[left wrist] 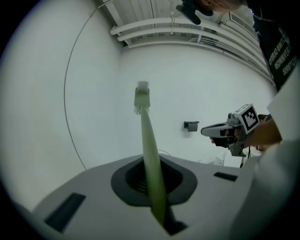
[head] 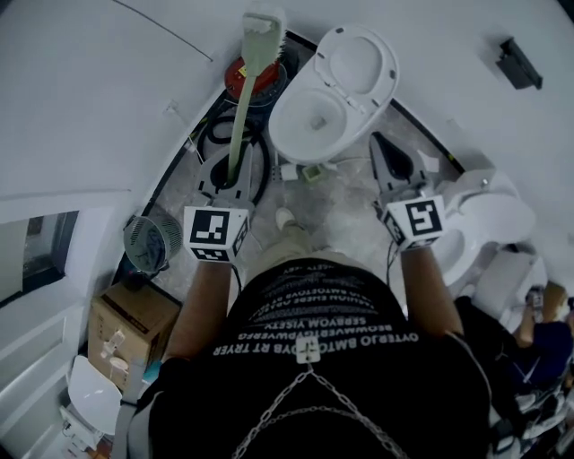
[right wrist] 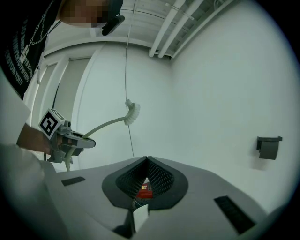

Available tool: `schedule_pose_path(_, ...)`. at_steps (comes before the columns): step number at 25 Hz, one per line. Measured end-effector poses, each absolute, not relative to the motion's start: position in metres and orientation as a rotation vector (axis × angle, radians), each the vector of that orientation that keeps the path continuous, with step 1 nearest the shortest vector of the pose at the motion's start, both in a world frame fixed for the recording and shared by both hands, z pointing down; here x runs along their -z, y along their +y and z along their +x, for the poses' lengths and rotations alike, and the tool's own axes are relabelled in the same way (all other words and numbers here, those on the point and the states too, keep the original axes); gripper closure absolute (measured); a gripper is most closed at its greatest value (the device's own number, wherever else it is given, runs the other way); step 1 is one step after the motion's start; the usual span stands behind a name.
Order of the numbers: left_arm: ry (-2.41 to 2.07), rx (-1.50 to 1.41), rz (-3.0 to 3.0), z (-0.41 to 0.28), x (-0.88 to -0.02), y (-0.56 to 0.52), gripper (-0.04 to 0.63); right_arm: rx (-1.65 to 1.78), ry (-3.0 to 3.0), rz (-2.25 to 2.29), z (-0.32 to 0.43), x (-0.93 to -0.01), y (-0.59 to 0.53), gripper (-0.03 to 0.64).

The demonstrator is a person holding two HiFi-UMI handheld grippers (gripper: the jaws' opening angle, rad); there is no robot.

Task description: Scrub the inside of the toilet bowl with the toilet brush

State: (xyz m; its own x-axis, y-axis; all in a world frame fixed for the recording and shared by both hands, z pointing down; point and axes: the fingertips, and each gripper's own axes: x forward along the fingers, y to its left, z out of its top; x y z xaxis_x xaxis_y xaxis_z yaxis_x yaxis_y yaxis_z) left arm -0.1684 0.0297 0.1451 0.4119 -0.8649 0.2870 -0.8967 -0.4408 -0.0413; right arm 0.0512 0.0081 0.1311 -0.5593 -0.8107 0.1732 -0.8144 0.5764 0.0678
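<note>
A white toilet [head: 323, 99] stands ahead with its lid up and the bowl [head: 309, 121] open. My left gripper [head: 231, 179] is shut on the pale green handle of the toilet brush [head: 242, 108], left of the toilet. The brush points up and away, its bristle head [head: 263, 27] in the air, not in the bowl. The left gripper view has the handle [left wrist: 152, 159] running up from between the jaws to the head [left wrist: 142, 96]. My right gripper [head: 384, 148] hovers right of the toilet, shut [right wrist: 146, 161] with nothing in it.
A red and black container [head: 251, 79] sits left of the toilet, with a coiled black hose [head: 220, 134] beside it. A small fan [head: 148, 242] and a cardboard box [head: 130, 323] are at lower left. Another white toilet [head: 484, 224] stands at right. A dark holder [head: 520, 63] hangs on the wall.
</note>
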Motion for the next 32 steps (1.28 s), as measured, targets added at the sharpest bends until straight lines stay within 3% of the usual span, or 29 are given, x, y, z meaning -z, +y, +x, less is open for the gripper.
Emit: schedule_pose_path(32,-1.382,-0.569,2.476,-0.159,-0.227,-0.067,0.594,-0.117,-2.573,1.481,0.069,-0.162,-0.088,0.614)
